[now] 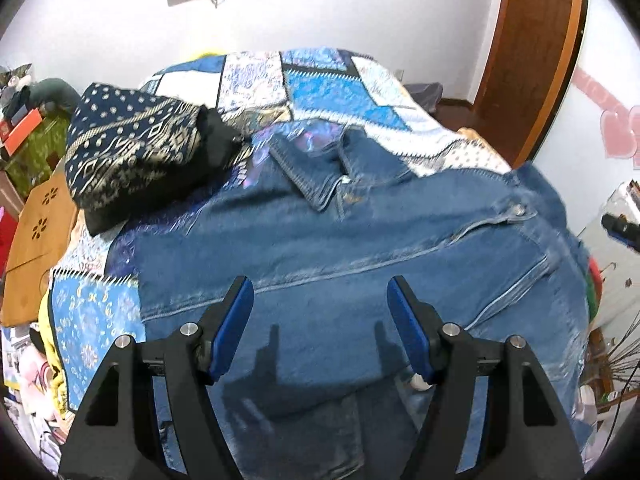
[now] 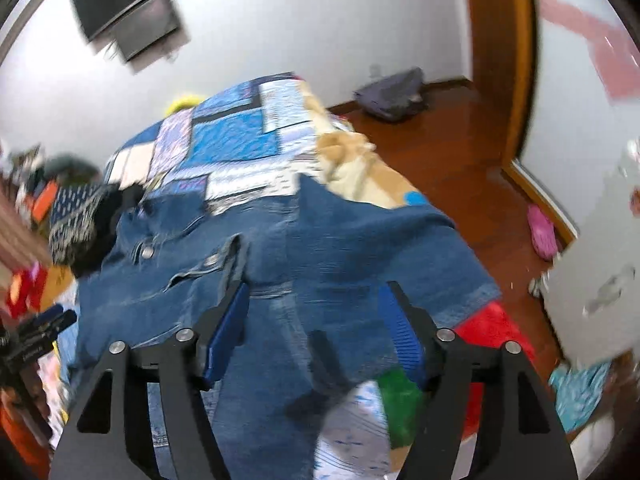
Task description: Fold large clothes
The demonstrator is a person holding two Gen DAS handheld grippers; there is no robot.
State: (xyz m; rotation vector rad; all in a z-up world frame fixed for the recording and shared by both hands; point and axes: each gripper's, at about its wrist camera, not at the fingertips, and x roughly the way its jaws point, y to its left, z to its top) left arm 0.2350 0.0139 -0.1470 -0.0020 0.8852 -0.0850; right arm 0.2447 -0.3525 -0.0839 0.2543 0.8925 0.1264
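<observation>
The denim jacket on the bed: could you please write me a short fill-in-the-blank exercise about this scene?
1. The denim jacket lies spread over a patchwork ____ on the bed.
2. The jaws of the left hand-held gripper stand ____ with nothing between them.
3. The folded patterned garment lies to the ____ of the jacket's collar in the left wrist view.

Missing words: quilt; open; left

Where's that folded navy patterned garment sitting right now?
In the left wrist view, the folded navy patterned garment lies upper left on the patchwork quilt, just left of the denim jacket collar.
</observation>
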